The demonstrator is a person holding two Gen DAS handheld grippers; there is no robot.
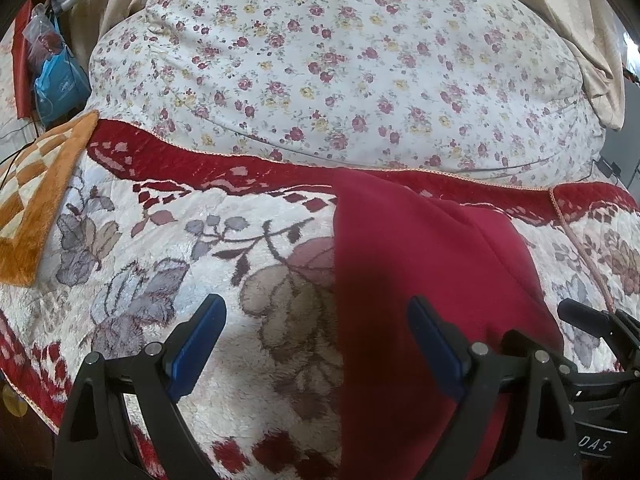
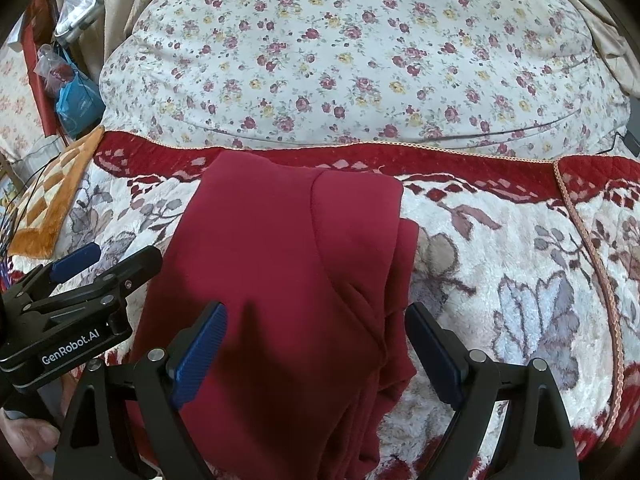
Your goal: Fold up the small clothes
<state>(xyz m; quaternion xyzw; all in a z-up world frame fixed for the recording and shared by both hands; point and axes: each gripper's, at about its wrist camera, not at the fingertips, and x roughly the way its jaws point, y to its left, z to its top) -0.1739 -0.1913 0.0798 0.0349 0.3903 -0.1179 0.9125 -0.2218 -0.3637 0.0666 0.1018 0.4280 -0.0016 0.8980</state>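
Note:
A dark red garment (image 2: pixel 280 264) lies folded in layers on a plush floral blanket (image 2: pixel 500 248). It also shows in the left wrist view (image 1: pixel 420 264), right of centre. My right gripper (image 2: pixel 316 320) is open above the garment, its blue pads on either side of the folded cloth. My left gripper (image 1: pixel 316 316) is open over the garment's left edge, one pad above the blanket, one above the red cloth. The left gripper also shows at the left of the right wrist view (image 2: pixel 76 264). Neither holds anything.
A big floral-print cushion (image 2: pixel 360 60) fills the back. An orange checked mat (image 1: pixel 36 200) lies at the left edge. A blue bag (image 1: pixel 60 84) and clutter sit at far left, beige curtains (image 1: pixel 580 40) behind.

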